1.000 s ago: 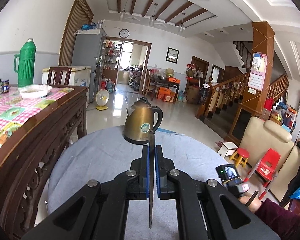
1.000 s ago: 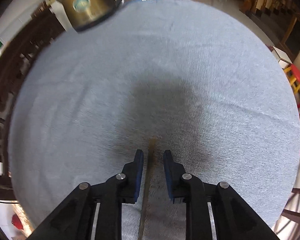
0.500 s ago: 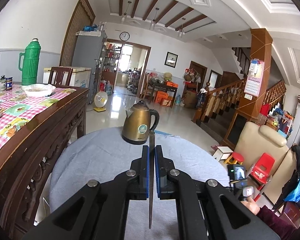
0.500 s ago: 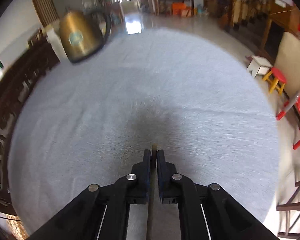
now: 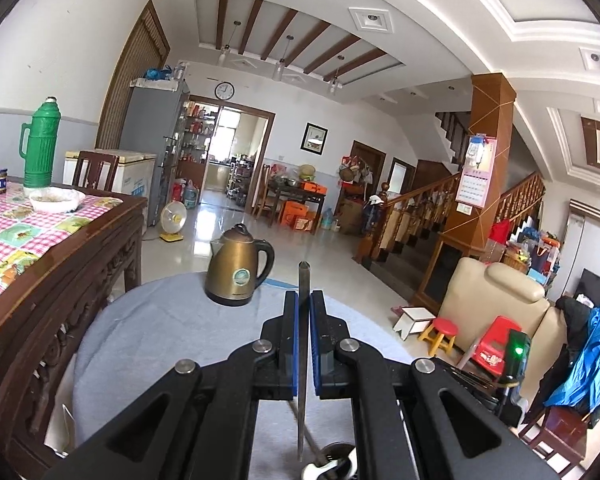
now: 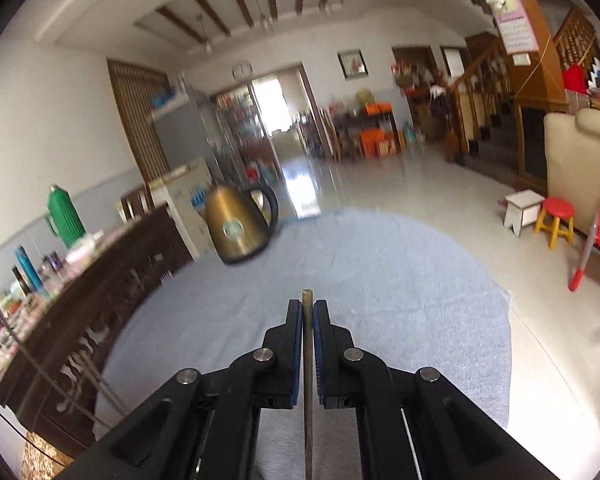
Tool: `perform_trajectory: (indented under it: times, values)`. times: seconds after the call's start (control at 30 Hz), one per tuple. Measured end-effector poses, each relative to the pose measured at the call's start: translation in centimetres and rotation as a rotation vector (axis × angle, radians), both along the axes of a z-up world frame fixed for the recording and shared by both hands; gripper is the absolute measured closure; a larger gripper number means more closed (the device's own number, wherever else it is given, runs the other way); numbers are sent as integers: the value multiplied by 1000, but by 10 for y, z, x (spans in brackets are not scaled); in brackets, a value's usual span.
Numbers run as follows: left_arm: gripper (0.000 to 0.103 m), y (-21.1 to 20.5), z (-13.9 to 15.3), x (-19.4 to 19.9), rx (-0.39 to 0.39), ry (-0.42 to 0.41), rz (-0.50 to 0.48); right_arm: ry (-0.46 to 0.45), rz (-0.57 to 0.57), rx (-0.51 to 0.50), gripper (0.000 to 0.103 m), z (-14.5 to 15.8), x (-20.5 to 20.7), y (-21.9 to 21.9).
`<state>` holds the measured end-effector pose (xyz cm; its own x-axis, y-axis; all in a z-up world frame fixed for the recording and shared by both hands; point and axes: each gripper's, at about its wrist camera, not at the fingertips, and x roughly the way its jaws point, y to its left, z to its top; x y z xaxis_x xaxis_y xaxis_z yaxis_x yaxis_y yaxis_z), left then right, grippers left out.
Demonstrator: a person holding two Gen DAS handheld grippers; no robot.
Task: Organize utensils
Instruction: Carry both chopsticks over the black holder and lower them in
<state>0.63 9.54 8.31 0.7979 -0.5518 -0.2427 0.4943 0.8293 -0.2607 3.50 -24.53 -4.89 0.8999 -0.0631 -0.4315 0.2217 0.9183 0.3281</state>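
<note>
Utensils are sitting clamped in both grippers, one thin rod in each.

Left wrist view: the left gripper (image 5: 304, 300) is closing its jaws on a dark slim utensil (image 5: 302, 344), with only the width of the rod left between the blue pads (image 5: 295, 344). The utensil is standing edge-on to the camera, its pointed tip (image 5: 303, 265) projecting beyond the fingertips and its lower end running back under the gripper body. The gripper is hovering over a round table covered in grey cloth (image 5: 160, 332). A brass kettle (image 5: 238, 266) is standing upright on the far side of that table, to the left of the utensil tip. Left of the kettle, a dark wooden table (image 5: 60, 272) is carrying a checked cloth, a white bowl (image 5: 57, 199) and a green flask (image 5: 41, 142). Right of the kettle and off the table, a beige armchair (image 5: 496, 308), a red stool (image 5: 442, 334) and a red chair (image 5: 496, 346) are standing on the floor. At the bottom edge, a round metal object (image 5: 332, 466) is showing partly; what it is cannot be told.

Right wrist view: the right gripper (image 6: 308, 308) is pinching a brownish utensil (image 6: 308, 380) between nearly shut jaws, the blunt end (image 6: 307, 293) reaching just past the fingertips. The gripper is hanging above the grey cloth (image 6: 400, 280). The kettle (image 6: 236, 226) is standing at the far left rim of the round table, blurred. The red stool (image 6: 556, 218) is standing well to the right of the kettle, on the floor.
</note>
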Motion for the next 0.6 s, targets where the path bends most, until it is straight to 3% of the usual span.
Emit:
perform_trajectory:
  times: [0.3,0.6]
  values:
    - [98,-31,-16,7,13,42,-21,-153,-38,-21,97,46,-39,-2]
    - [98,-50,-27,15,52,73,-29,-180,-49,-19,97,57,-37,-6]
